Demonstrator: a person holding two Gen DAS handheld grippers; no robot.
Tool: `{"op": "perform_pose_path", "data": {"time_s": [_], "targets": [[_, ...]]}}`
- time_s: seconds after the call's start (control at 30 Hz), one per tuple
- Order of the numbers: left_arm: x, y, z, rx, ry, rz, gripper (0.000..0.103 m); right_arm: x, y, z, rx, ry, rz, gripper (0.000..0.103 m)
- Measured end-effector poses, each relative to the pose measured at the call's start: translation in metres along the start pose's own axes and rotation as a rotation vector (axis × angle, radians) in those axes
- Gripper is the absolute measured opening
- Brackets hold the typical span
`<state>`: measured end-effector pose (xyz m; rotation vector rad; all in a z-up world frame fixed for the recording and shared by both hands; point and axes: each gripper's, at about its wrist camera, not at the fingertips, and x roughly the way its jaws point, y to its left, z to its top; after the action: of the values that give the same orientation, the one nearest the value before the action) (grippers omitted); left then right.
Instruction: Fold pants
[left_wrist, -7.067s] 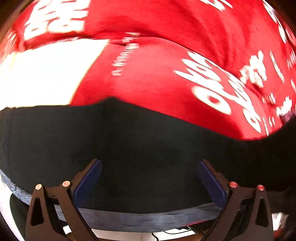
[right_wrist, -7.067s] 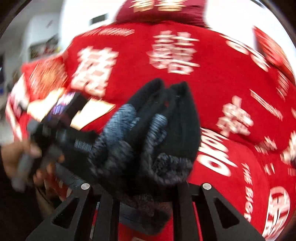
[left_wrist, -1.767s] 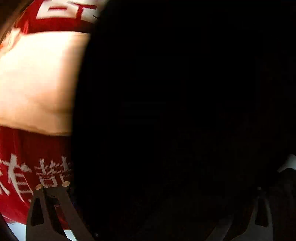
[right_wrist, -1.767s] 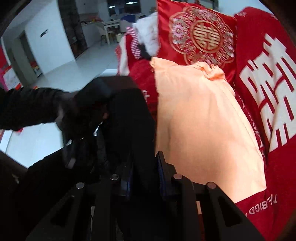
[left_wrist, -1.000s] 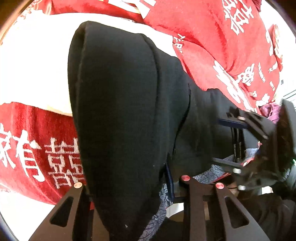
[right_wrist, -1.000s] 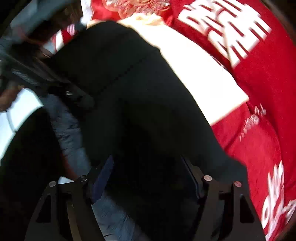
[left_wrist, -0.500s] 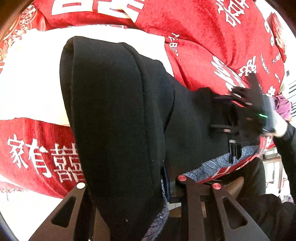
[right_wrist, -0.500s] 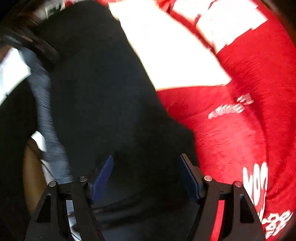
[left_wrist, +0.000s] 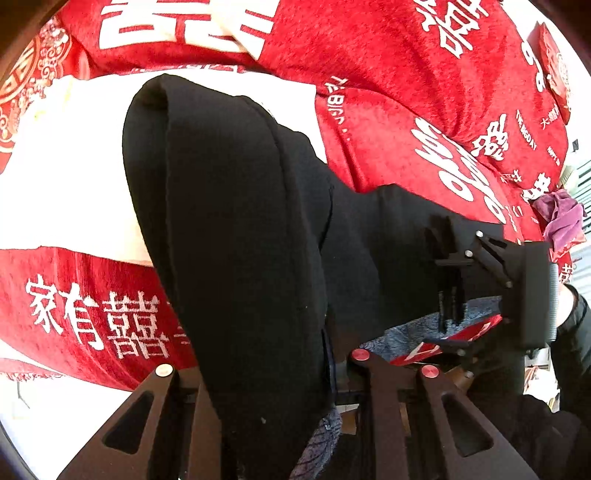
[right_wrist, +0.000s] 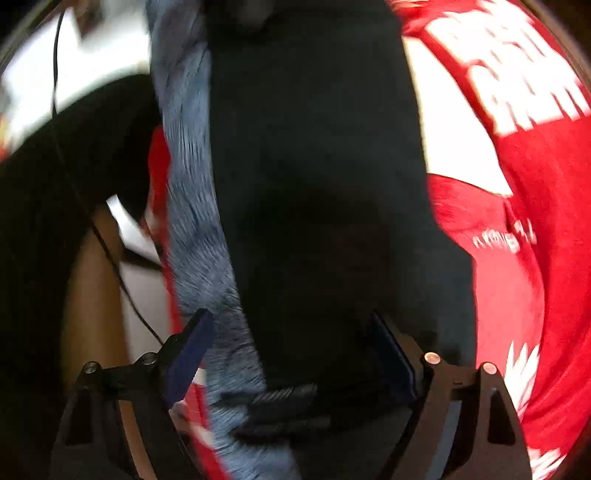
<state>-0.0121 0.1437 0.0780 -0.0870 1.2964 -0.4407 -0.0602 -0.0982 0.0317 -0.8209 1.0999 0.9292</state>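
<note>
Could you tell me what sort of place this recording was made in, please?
Most likely a home, perhaps a bedroom or living room. Black pants lie over a red blanket printed with white characters, with a cream cushion or pillow under them.

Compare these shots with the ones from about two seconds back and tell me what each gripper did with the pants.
The right gripper let go: then it was clamped on the black pants, now its jaws are opening with the fabric loose between them. The left gripper took hold of a folded layer and lifted it. The pants still lie on the red blanket.
</note>
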Motion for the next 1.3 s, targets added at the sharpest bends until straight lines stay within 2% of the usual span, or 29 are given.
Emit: {"op": "perform_pose_path", "data": {"time_s": [0.03, 0.07, 0.1, 0.13, 0.17, 0.23, 0.27, 0.37, 0.43, 0.47, 0.53, 0.57, 0.6, 0.63, 0.7, 0.73, 0.8, 0.87, 0.93, 1.0, 1.03, 1.17, 1.3], "targets": [[-0.002, -0.004, 0.001, 0.005, -0.003, 0.001, 0.024, -0.007, -0.002, -0.005, 0.022, -0.034, 0.014, 0.088], [-0.005, -0.010, 0.003, 0.012, -0.009, 0.001, 0.024, -0.005, -0.003, -0.013, 0.018, -0.020, -0.015, 0.088], [-0.007, -0.014, 0.006, 0.017, -0.015, -0.001, 0.024, 0.009, -0.003, -0.018, -0.003, 0.039, -0.079, 0.088], [-0.011, -0.020, 0.008, 0.022, -0.022, -0.005, 0.024, 0.026, 0.001, -0.024, -0.052, 0.082, -0.143, 0.091], [-0.015, -0.027, 0.010, 0.032, -0.032, -0.010, 0.024, 0.027, 0.012, -0.024, -0.088, 0.043, -0.155, 0.102], [-0.026, -0.045, 0.012, 0.064, -0.049, -0.020, 0.024, 0.036, 0.020, -0.014, -0.110, 0.076, -0.174, 0.103], [-0.030, -0.053, 0.012, 0.082, -0.054, -0.020, 0.024, 0.028, 0.019, -0.008, -0.092, 0.052, -0.136, 0.102], [-0.033, -0.072, 0.013, 0.120, -0.049, 0.008, 0.024, -0.003, 0.009, 0.002, -0.007, -0.130, 0.024, 0.102], [-0.033, -0.074, 0.016, 0.115, -0.042, 0.010, 0.024, -0.010, -0.010, 0.006, 0.040, -0.176, 0.065, 0.102], [-0.033, -0.075, 0.017, 0.110, -0.042, 0.007, 0.024, -0.009, -0.022, 0.007, 0.075, -0.187, 0.065, 0.101], [-0.037, -0.080, 0.018, 0.113, -0.044, 0.001, 0.024, 0.003, -0.045, 0.011, 0.164, -0.174, 0.090, 0.088], [-0.039, -0.085, 0.019, 0.122, -0.045, -0.001, 0.024, 0.010, -0.058, 0.013, 0.212, -0.168, 0.122, 0.072], [-0.040, -0.088, 0.020, 0.131, -0.045, -0.001, 0.024, 0.017, -0.064, 0.016, 0.230, -0.166, 0.131, 0.066], [-0.041, -0.094, 0.021, 0.140, -0.047, -0.001, 0.024, 0.015, -0.049, 0.013, 0.232, -0.152, 0.118, 0.066], [-0.040, -0.109, 0.025, 0.164, -0.046, -0.006, 0.024, 0.039, -0.039, 0.018, 0.174, -0.091, 0.082, 0.068], [-0.038, -0.115, 0.027, 0.173, -0.039, -0.007, 0.024, 0.042, -0.026, 0.024, 0.127, -0.110, 0.048, 0.070], [-0.034, -0.127, 0.031, 0.195, -0.036, 0.005, 0.024, 0.048, -0.018, 0.035, 0.094, -0.089, 0.010, 0.071], [-0.036, -0.137, 0.036, 0.206, -0.043, 0.002, 0.024, 0.040, -0.024, 0.038, 0.132, -0.075, 0.035, 0.071], [-0.039, -0.150, 0.040, 0.218, -0.050, -0.008, 0.024, 0.015, -0.032, 0.021, 0.187, -0.132, 0.042, 0.072], [-0.037, -0.167, 0.043, 0.255, -0.049, 0.012, 0.023, -0.018, -0.036, -0.008, 0.230, -0.192, 0.012, 0.080], [-0.035, -0.174, 0.044, 0.266, -0.044, 0.020, 0.022, -0.030, -0.039, -0.023, 0.249, -0.212, -0.008, 0.081], [-0.023, -0.217, 0.051, 0.304, -0.029, 0.042, 0.021, -0.088, -0.039, -0.102, 0.396, -0.307, -0.062, 0.081], [-0.027, -0.276, 0.048, 0.390, -0.030, 0.015, 0.021, -0.106, -0.048, -0.152, 0.519, -0.355, -0.111, 0.081]]}}
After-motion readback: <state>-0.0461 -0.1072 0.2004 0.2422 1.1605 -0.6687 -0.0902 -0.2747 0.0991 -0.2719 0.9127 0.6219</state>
